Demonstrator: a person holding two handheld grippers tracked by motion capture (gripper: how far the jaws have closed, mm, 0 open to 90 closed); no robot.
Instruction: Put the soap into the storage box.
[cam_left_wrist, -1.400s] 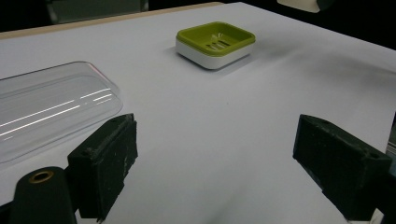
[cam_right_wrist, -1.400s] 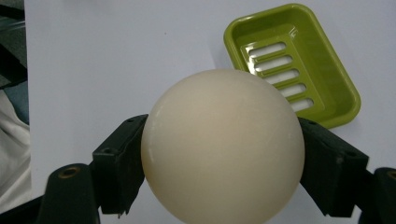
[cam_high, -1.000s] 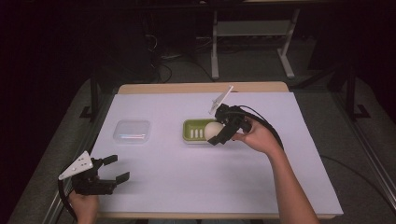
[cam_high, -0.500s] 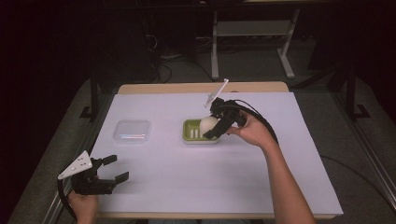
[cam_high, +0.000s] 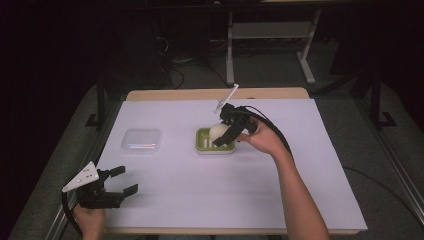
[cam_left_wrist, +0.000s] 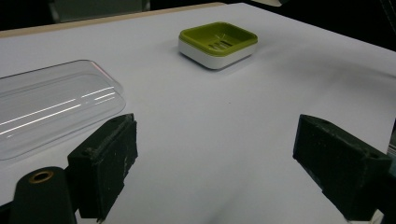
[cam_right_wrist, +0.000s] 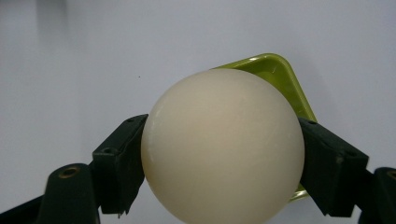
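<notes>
A cream round soap (cam_right_wrist: 223, 147) sits between the jaws of my right gripper (cam_high: 223, 134), which is shut on it. In the high view the soap (cam_high: 218, 131) hangs just above the green soap dish (cam_high: 204, 145) in the middle of the table. The dish (cam_right_wrist: 273, 74) peeks out behind the soap in the right gripper view. At the near left corner my left gripper (cam_high: 122, 181) rests open, holding nothing. From the left gripper view the dish (cam_left_wrist: 218, 43) lies far ahead, and the jaws stand wide apart.
A clear plastic lid (cam_high: 142, 140) lies flat to the left of the dish, also close ahead in the left gripper view as the lid (cam_left_wrist: 51, 106). White paper (cam_high: 320, 150) covers the table. Dark floor and a metal frame (cam_high: 270, 35) lie beyond the far edge.
My right gripper has carried the soap leftward and down, from beside the dish's right end to over its middle. The left gripper has stayed put.
</notes>
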